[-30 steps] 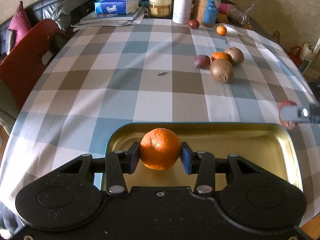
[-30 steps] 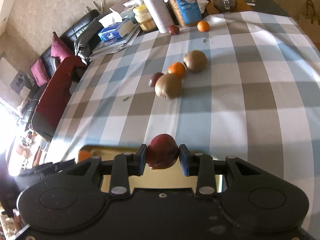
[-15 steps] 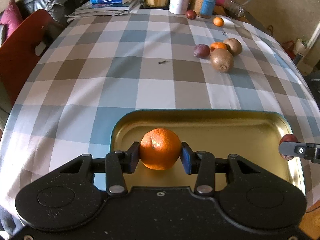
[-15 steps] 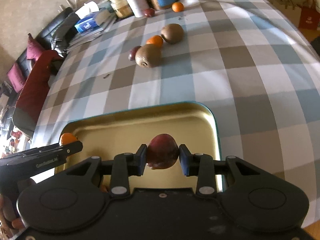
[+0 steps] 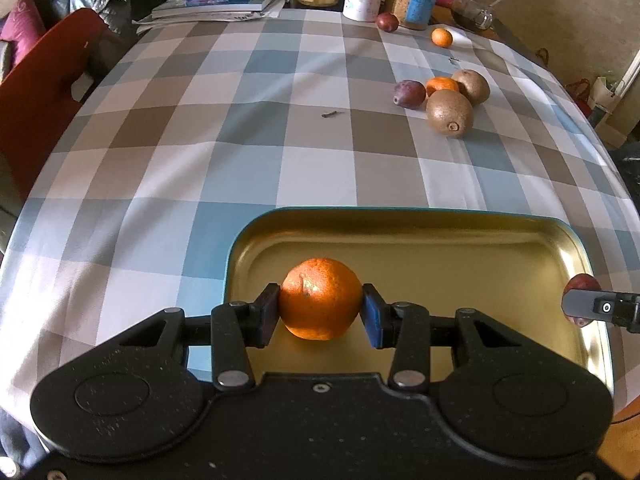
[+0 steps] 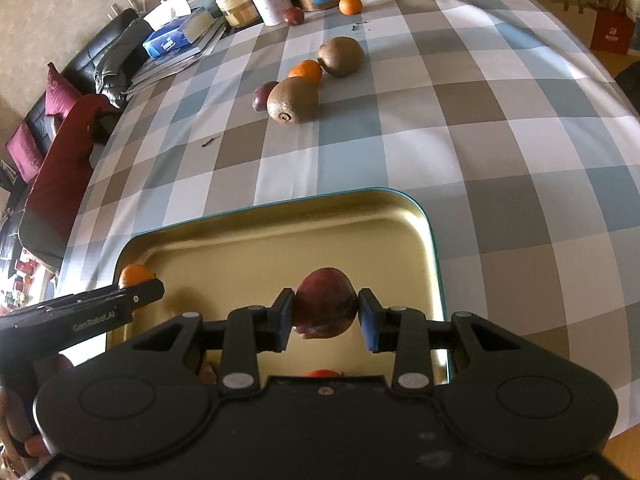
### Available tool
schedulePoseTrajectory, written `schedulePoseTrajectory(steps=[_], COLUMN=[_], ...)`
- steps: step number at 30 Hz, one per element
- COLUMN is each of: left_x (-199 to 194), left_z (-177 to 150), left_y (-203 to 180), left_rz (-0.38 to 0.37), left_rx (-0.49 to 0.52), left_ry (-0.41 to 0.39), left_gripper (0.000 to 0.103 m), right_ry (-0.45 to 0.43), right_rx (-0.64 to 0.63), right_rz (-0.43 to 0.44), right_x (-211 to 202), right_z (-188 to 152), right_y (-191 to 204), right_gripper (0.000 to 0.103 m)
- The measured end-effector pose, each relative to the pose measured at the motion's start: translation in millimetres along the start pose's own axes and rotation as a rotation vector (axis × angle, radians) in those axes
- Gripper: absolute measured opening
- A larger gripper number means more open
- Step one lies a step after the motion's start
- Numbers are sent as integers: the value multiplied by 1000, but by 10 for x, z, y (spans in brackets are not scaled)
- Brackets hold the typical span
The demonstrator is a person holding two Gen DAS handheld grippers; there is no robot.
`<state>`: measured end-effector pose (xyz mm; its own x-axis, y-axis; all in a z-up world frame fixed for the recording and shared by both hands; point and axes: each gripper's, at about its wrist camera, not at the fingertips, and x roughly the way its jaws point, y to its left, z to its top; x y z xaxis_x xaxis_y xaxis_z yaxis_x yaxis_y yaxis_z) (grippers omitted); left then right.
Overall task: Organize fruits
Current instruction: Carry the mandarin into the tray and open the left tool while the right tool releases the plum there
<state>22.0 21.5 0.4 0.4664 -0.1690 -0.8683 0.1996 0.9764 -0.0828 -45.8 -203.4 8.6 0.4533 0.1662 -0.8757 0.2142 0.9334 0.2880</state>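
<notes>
Left hand-held gripper (image 5: 321, 310) clenches an orange (image 5: 320, 298) over the gold tray (image 5: 440, 236) at lower frame; right hand-held gripper (image 6: 325, 314) grasps a plum (image 6: 325, 307) (dark red) near the tray's right rim. Beyond, bare checkered counter (image 5: 200, 140), then loose fruit (image 5: 448, 114) upper right

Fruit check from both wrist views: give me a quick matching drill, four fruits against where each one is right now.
Things:
1. big orange
2. red plum
3. near kiwi
4. small mandarin

Places:
A. far end of the cloth, near the jars
B. in the right gripper, over the tray
C. in the left gripper, over the tray
D. mid-table fruit cluster

Pairs: 1-C, 2-B, 3-D, 4-A
</notes>
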Motion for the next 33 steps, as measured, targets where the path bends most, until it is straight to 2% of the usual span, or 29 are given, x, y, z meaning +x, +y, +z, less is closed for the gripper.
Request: schedulePoseTrajectory(steps=[9,25,33], left_x=[-79,-12,-14], left_z=[58,99,110], left_y=[-39,-171,-192], left_rz=[30,34,33], left_rx=[11,32,36], left_ry=[-33,15,18], left_gripper=[50,54,54], right_ry=[-12,19,1], right_rx=[-9,28,22], right_rz=[-2,44,83], right_x=[-6,28,-30], right_z=[13,40,75], right_y=[-1,-105,-96], right_gripper=[37,37,37])
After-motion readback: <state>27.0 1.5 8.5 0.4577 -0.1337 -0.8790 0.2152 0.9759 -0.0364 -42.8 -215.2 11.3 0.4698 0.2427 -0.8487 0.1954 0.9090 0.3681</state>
